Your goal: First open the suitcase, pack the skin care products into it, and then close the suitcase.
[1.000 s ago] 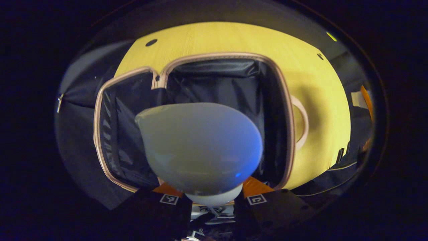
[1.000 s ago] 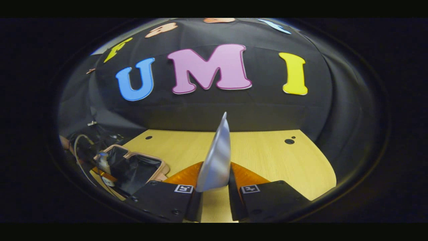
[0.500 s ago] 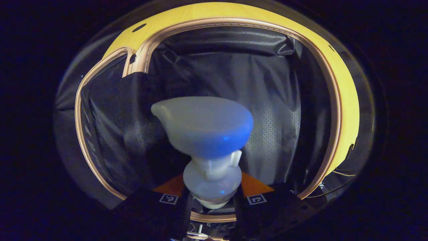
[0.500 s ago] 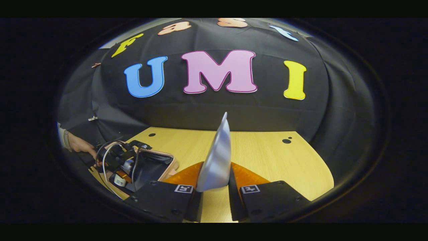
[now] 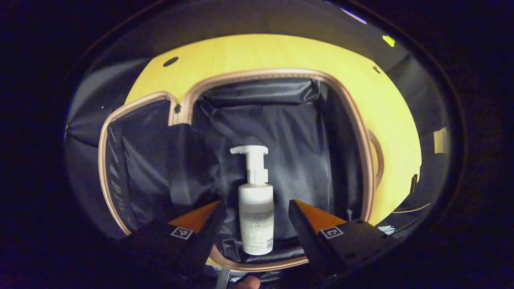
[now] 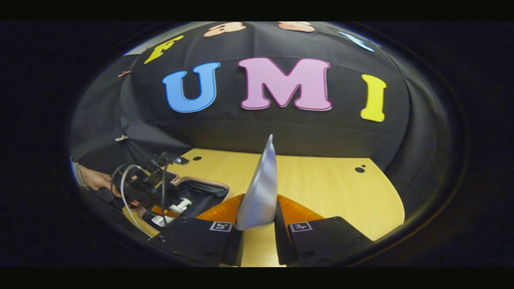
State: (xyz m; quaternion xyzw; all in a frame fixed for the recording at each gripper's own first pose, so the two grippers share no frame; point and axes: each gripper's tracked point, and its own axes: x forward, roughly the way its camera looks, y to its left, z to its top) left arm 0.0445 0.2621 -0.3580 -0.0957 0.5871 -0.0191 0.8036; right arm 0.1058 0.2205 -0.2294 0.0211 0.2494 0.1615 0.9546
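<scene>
Pale wooden table [image 6: 321, 180] with small dark holes [image 6: 360, 169], black cloth booth wall [image 6: 281, 132] behind it.

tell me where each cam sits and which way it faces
Left gripper view: rides on the left gripper, looking down into the open suitcase on the table; its own two fingers stand apart either side of the bottle lying in the case.
Right gripper view: rides on the right gripper, facing level across the table toward the booth wall; its fingers press a silver tube.
Shared: the right gripper view also catches the suitcase, the bottle, the left gripper and the hand holding it.
</scene>
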